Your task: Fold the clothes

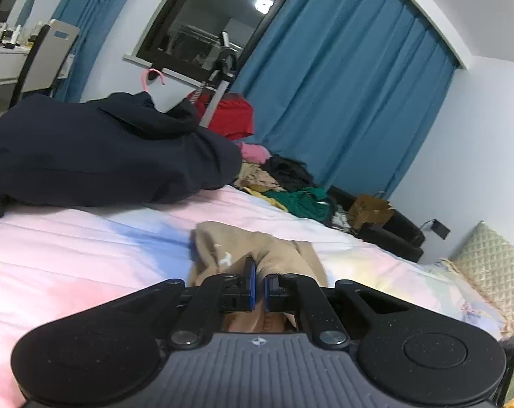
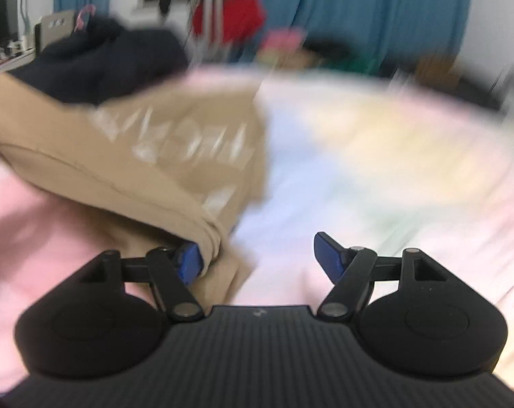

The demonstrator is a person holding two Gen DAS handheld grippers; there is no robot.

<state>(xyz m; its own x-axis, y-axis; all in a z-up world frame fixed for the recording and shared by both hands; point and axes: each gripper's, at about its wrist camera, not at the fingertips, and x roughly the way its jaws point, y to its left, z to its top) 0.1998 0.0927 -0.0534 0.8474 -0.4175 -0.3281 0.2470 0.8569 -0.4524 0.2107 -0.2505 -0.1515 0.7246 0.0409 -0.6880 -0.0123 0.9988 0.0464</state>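
The tan cotton garment with white lettering [image 2: 148, 156] lies on the pastel quilted bed [image 1: 87, 248]. The left gripper [image 1: 259, 284] is pinched on its fabric — the right gripper [image 2: 258, 258] gapes wide, holding nothing, the cloth's bunched edge at its left finger.

Bare bedspread [image 2: 376, 156] right, seemingly unobstructed.

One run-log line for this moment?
left gripper: shut on tan garment | right gripper: open beside it | bed: under garment
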